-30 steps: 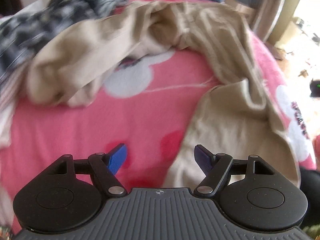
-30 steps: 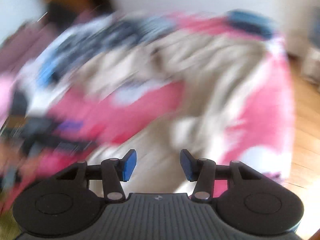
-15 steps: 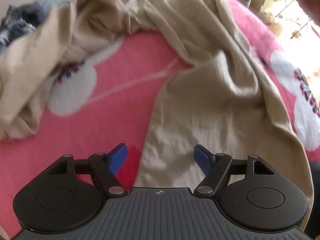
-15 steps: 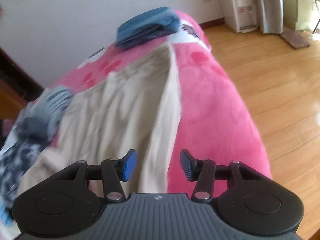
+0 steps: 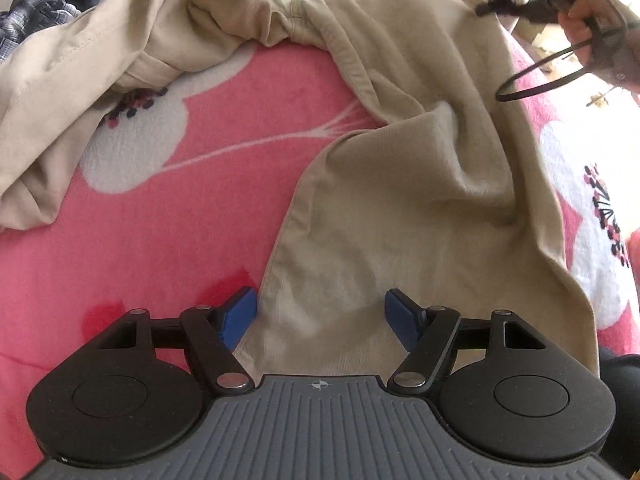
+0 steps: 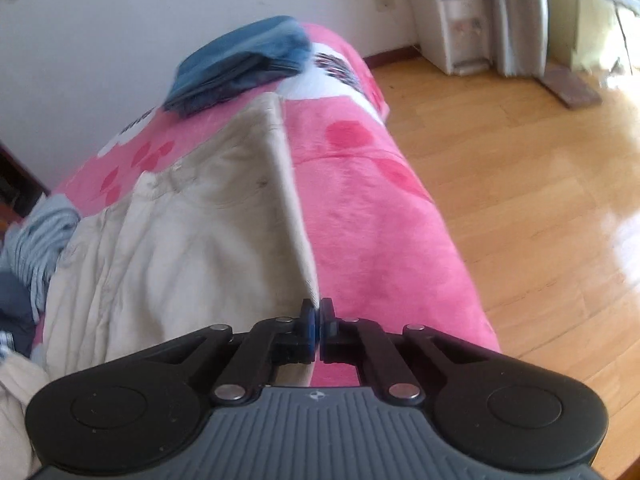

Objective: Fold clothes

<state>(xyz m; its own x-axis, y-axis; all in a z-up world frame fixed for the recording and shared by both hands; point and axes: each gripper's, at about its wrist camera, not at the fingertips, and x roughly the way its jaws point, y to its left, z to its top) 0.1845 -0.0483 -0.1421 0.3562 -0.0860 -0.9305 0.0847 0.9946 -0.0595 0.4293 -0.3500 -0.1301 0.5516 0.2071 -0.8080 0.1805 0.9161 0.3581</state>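
1 pair of beige trousers (image 5: 400,200) lies spread and rumpled across the pink flowered blanket (image 5: 168,248), one leg running toward the left gripper (image 5: 320,316), whose jaws stand wide with the cloth between them, unpinched. At the bed's edge the right gripper (image 6: 318,320) has just closed, its jaws pinching the trousers' side edge, with folded blue clothes (image 6: 240,64) lying beyond.

Right tool (image 6: 319,320): jaws have just closed, pinching the edge of the beige trousers (image 6: 192,216) at lower centre. Trousers lie on the pink bed cover (image 6: 360,200). Folded blue garment (image 6: 240,64) at upper centre. Wooden floor (image 6: 520,168) at right.
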